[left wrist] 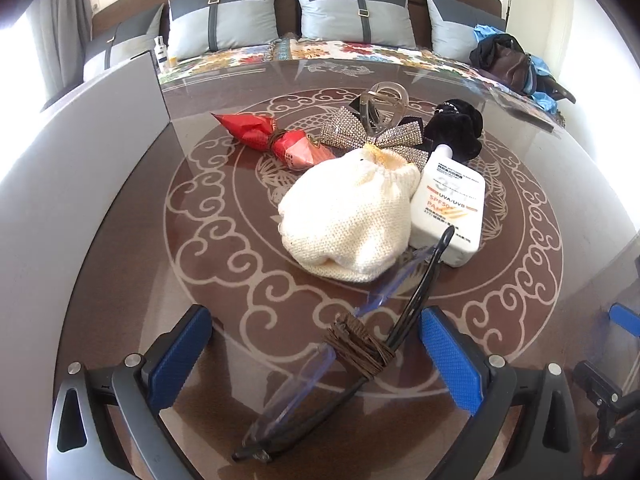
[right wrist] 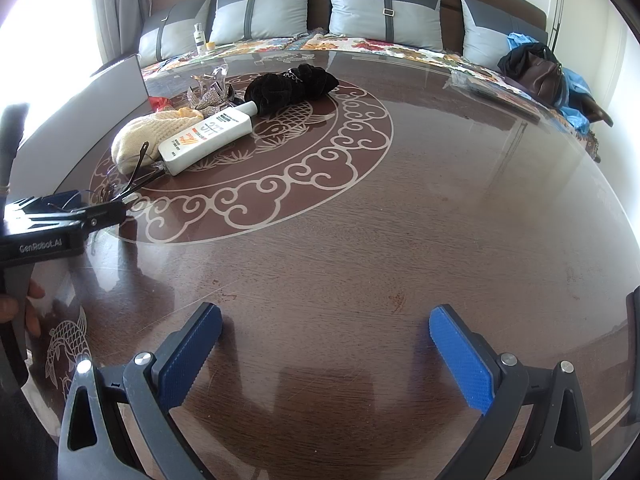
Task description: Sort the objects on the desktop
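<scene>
Sorting barely begun: my left gripper [left wrist: 316,356], fingers spread, straddles the glasses [left wrist: 360,344]; right gripper [right wrist: 326,350] spread, empty; pile [left wrist: 348,216] unsorted mid-bench.

The knit pouch [left wrist: 348,216] hides the near end of the rhinestone bow [left wrist: 372,136] and part of the red wrapper [left wrist: 280,140]; the sunscreen tube [left wrist: 448,208] print is too blurred to read in full; the glasses [left wrist: 320,372] run between the left gripper [left wrist: 316,360] pads, whether touching cannot be told; the person's hand [right wrist: 16,312] is cut off by the left edge in the right wrist view.
</scene>
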